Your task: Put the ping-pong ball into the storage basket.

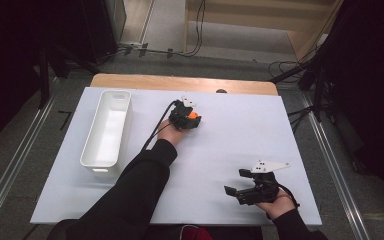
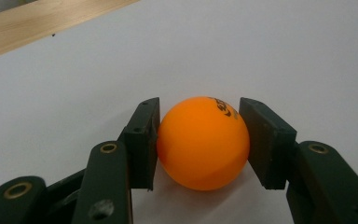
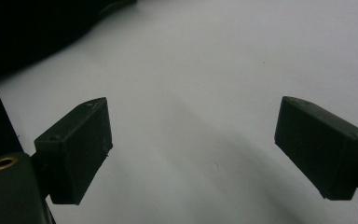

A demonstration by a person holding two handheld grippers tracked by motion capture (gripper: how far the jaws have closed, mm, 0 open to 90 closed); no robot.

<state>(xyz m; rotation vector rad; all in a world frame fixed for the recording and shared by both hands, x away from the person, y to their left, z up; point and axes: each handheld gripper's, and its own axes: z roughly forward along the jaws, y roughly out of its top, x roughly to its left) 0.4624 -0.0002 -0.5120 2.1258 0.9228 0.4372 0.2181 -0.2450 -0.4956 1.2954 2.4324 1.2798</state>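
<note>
1. Nearest the person, at about five o'clock on the white rectangular table top (image 1: 230,150), the right gripper (image 1: 235,192) is held low over the bare surface. In the right gripper view (image 3: 193,149) its jaws are seen spread wide with nothing between them, so it is released and idle.

2. Farther out, at about twelve o'clock from the table's middle, the left gripper (image 1: 192,117) is seen clenched on the small smooth orange plastic ball with black print (image 1: 193,115). In the left gripper view (image 2: 200,144) both pads (image 2: 144,140) are pressed against the ball's sides, and the ball (image 2: 203,142) is seen resting on, or just off, the white surface; which of the two cannot be told.

3. At about ten o'clock, well apart from the ball, the long white plastic rectangular bin (image 1: 106,131) is seen lying on the table with nothing visible inside it.

4. Judged from this, the grasp is made, and the lift is not yet done. If the bin is the goal, which is only a guess, the carry across to ten o'clock and the release over the bin are left.
</note>
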